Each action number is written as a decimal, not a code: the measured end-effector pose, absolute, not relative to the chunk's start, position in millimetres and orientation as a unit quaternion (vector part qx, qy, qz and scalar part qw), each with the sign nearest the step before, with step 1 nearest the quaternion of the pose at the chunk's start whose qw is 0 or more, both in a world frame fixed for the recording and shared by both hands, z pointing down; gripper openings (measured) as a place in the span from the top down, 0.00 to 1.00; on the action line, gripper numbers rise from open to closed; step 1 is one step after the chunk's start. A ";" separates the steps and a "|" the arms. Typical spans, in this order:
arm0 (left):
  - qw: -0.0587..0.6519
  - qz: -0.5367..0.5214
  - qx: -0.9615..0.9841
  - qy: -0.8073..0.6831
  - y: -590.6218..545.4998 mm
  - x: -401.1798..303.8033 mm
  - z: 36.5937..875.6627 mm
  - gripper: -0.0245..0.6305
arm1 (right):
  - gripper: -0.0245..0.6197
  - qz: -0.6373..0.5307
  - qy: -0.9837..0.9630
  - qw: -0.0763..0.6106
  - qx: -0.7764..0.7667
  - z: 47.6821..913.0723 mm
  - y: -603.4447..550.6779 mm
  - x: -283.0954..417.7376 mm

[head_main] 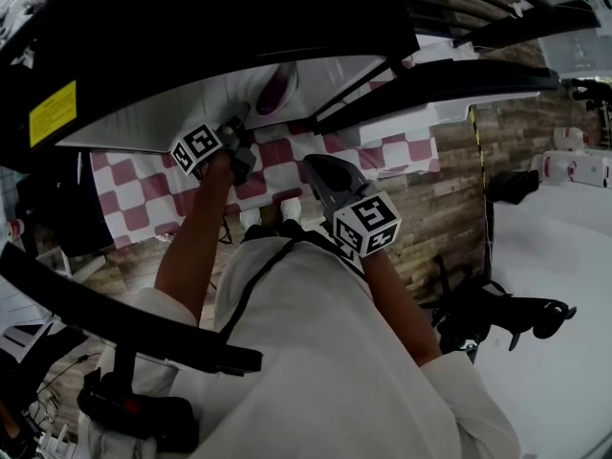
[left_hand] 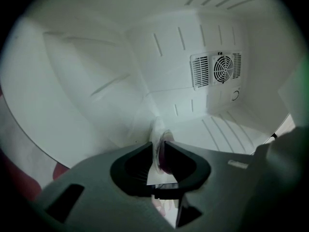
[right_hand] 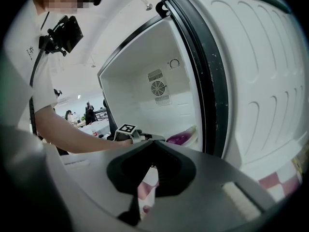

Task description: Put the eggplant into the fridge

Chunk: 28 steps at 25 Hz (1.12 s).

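Eggplant, purple, plastic-wrapped, lies on floor of fridge, right side, near open door. Left gripper reaches inside, jaws narrowly apart, pinching wrapped near end. Right gripper outside fridge, jaws pressed together, empty.

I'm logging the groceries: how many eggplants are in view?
1: the purple eggplant in clear plastic wrap lies inside the white fridge, its near end between the left tongs. Others may be hidden from these views.
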<state>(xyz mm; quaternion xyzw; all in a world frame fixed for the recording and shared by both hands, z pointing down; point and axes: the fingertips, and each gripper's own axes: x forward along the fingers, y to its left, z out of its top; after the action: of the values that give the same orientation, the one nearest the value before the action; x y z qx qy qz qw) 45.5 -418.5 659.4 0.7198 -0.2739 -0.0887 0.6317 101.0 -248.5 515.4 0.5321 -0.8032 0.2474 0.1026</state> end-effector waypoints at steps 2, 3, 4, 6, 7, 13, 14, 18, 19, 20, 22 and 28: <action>0.631 -0.087 0.721 -0.272 -418.9 47.0 657.3 0.81 | 0.95 0.247 -0.804 0.101 0.532 514.4 -248.9 101.0; 0.630 -0.084 0.722 -0.273 -419.2 47.8 656.4 0.79 | 0.95 0.247 -0.804 0.100 0.532 513.9 -249.1 101.3; 0.630 -0.081 0.723 -0.273 -419.4 48.7 655.5 0.77 | 0.95 0.247 -0.804 0.099 0.532 513.4 -249.2 101.7; 0.628 -0.073 0.724 -0.275 -419.4 50.5 653.6 0.71 | 0.95 0.247 -0.804 0.097 0.533 512.4 -248.7 102.4; 0.626 -0.068 0.726 -0.276 -419.1 51.3 652.9 0.68 | 0.95 0.247 -0.803 0.096 0.533 512.1 -248.3 102.3; 0.619 -0.052 0.733 -0.275 -417.8 53.6 650.2 0.59 | 0.95 0.245 -0.803 0.090 0.536 510.9 -245.8 102.6; 0.618 -0.050 0.735 -0.275 -417.7 54.7 649.1 0.57 | 0.95 0.245 -0.803 0.089 0.537 510.0 -245.4 103.7; 0.609 -0.044 0.740 -0.281 -419.9 56.1 645.2 0.51 | 0.95 0.245 -0.802 0.085 0.539 507.7 -244.5 106.9; 0.607 -0.042 0.742 -0.282 -420.2 55.8 644.3 0.49 | 0.95 0.244 -0.801 0.084 0.539 507.3 -243.8 107.1; 0.604 -0.041 0.744 -0.283 -420.1 55.5 643.5 0.48 | 0.95 0.244 -0.801 0.084 0.540 506.9 -243.0 107.3; 0.601 -0.038 0.746 -0.284 -420.2 55.2 642.3 0.46 | 0.95 0.243 -0.801 0.083 0.540 506.0 -241.7 107.8; 0.592 -0.035 0.752 -0.288 -418.2 51.6 639.7 0.44 | 0.95 0.239 -0.804 0.078 0.539 504.3 -240.5 108.6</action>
<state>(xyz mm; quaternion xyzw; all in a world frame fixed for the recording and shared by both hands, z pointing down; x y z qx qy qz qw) 51.6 -418.2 639.7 0.7520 -0.2882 -0.0345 0.5918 108.6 -240.5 504.3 0.5394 -0.8037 0.2390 0.0780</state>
